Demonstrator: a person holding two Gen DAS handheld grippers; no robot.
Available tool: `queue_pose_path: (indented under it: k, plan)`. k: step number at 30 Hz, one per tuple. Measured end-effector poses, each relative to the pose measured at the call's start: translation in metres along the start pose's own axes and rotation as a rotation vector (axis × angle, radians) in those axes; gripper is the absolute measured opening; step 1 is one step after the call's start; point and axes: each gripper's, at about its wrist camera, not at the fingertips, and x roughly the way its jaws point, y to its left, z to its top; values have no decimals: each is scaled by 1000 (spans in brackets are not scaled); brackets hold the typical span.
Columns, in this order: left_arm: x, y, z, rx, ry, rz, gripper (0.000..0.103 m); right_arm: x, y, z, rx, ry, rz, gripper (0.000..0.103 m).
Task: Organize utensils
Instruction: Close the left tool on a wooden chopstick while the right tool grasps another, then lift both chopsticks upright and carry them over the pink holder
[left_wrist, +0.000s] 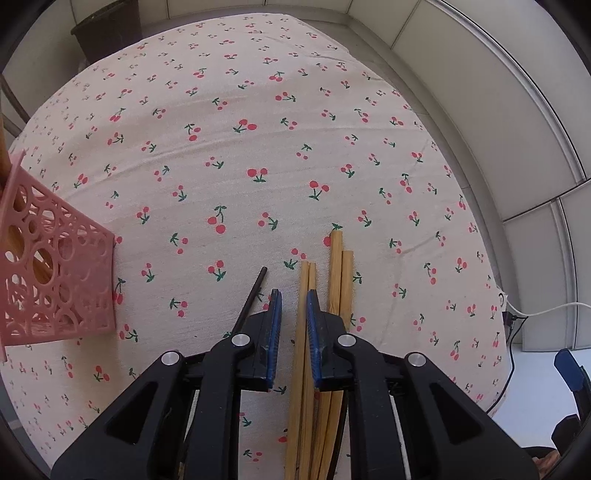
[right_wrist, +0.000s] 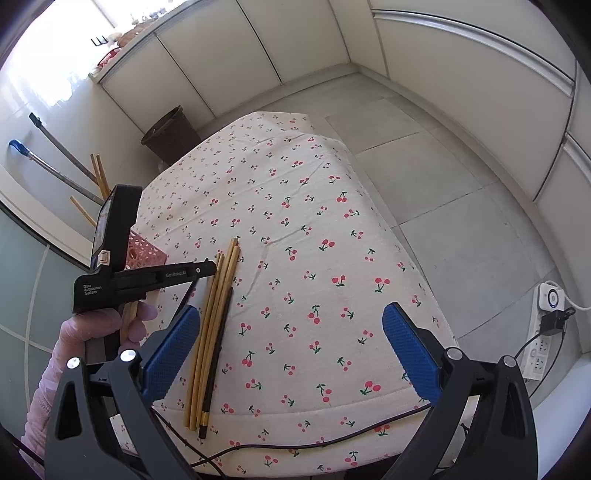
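Note:
Several bamboo chopsticks (left_wrist: 334, 295) and one black chopstick (left_wrist: 251, 299) lie side by side on the cherry-print tablecloth (left_wrist: 258, 147). My left gripper (left_wrist: 293, 306) hovers low over them, its jaws a narrow gap apart with one bamboo chopstick (left_wrist: 300, 354) running between the pads; I cannot tell if it is gripped. A pink perforated holder (left_wrist: 55, 273) with chopsticks in it stands to the left. In the right wrist view the chopsticks (right_wrist: 214, 332) lie near the front left, the left gripper (right_wrist: 207, 267) is above them, and my right gripper (right_wrist: 291, 332) is wide open and empty above the table.
A dark bin (right_wrist: 171, 133) stands on the floor beyond the table's far corner. Mop handles (right_wrist: 59, 173) lean at the left. A power strip (right_wrist: 543, 332) and cables lie on the floor to the right. A black cable (right_wrist: 295, 448) hangs along the table's front edge.

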Motion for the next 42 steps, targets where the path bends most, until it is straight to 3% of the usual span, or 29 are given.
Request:
queue_pose_path:
  k: [8, 13, 17, 21, 25, 28, 30, 33, 42]
  plan:
    - [12, -7, 3, 41, 13, 24, 14, 2, 0, -1, 0, 5, -7, 96]
    - [19, -18, 7, 67, -19, 45, 13, 5, -2, -1, 10, 12, -26, 96]
    - [14, -12, -1, 57, -85, -27, 4, 11, 1, 1, 16, 16, -39, 96]
    - [-16, -9, -15, 92, -173, -28, 4, 27, 15, 10, -7, 28, -38, 96]
    - [-74, -2, -41, 129, -272, -74, 4, 49, 36, 25, -20, 60, 0, 95]
    - [-113, 15, -65, 146, -332, -73, 4, 77, 47, 34, -24, 133, -3, 82]
    - [-134, 24, -78, 137, -365, -71, 4, 97, 49, 39, -1, 190, -5, 60]
    - [-160, 38, -95, 117, -414, -78, 4, 121, 50, 46, 53, 246, -7, 41]
    - [-193, 43, -114, 144, -485, -107, 4, 149, 60, 53, 93, 270, -35, 28]
